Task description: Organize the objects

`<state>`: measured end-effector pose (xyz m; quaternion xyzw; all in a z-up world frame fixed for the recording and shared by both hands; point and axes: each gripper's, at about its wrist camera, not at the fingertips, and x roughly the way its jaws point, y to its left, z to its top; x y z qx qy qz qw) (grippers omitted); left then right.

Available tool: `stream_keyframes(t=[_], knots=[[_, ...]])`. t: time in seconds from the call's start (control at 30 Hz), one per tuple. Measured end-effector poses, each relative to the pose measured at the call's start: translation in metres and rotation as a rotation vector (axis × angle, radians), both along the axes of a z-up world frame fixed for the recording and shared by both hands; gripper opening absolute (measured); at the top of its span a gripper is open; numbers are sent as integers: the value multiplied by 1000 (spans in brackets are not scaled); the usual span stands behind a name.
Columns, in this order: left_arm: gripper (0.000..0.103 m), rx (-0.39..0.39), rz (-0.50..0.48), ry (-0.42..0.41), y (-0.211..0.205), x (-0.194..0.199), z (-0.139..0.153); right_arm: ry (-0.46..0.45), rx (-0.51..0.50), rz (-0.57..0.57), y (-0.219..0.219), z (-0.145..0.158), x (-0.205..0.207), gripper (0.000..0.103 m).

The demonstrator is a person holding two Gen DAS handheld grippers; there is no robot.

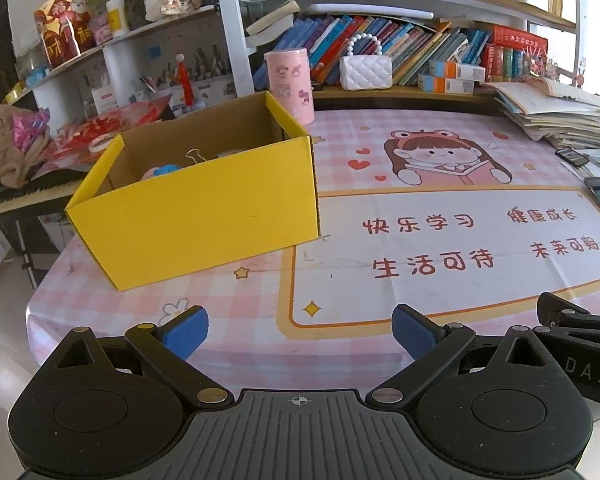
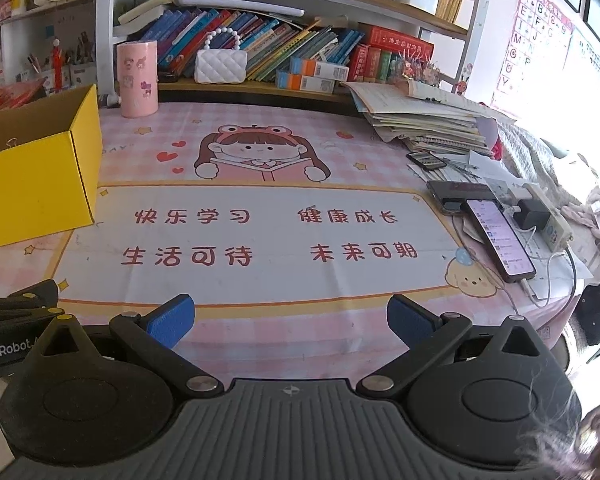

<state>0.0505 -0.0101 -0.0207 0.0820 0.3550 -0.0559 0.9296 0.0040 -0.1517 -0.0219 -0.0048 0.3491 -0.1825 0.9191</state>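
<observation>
At the left of your left-wrist frame the yellow box [image 1: 204,208] sits on the counter [image 1: 420,292], small items inside, while your left gripper [image 1: 300,334] and right gripper [image 2: 291,320] hold jaws wide, empty.

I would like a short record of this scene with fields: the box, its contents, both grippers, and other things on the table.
box: yellow box, open top, on the table's left part
contents: binder clip, blue item; rest hidden
left gripper: open, empty
right gripper: open, empty
pink cylinder: upright, behind box
phone: right edge, screen lit
paper stack: back right
</observation>
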Motion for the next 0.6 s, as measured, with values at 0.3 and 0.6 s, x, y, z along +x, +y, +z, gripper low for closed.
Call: stream_keyframes(t=[0.3, 0.6], knots=[[100, 3, 11, -1, 2, 0, 0, 6, -1, -2, 2, -1, 2, 103], [100, 1, 17, 0, 3, 1, 0, 7, -3, 0, 2, -1, 2, 103]])
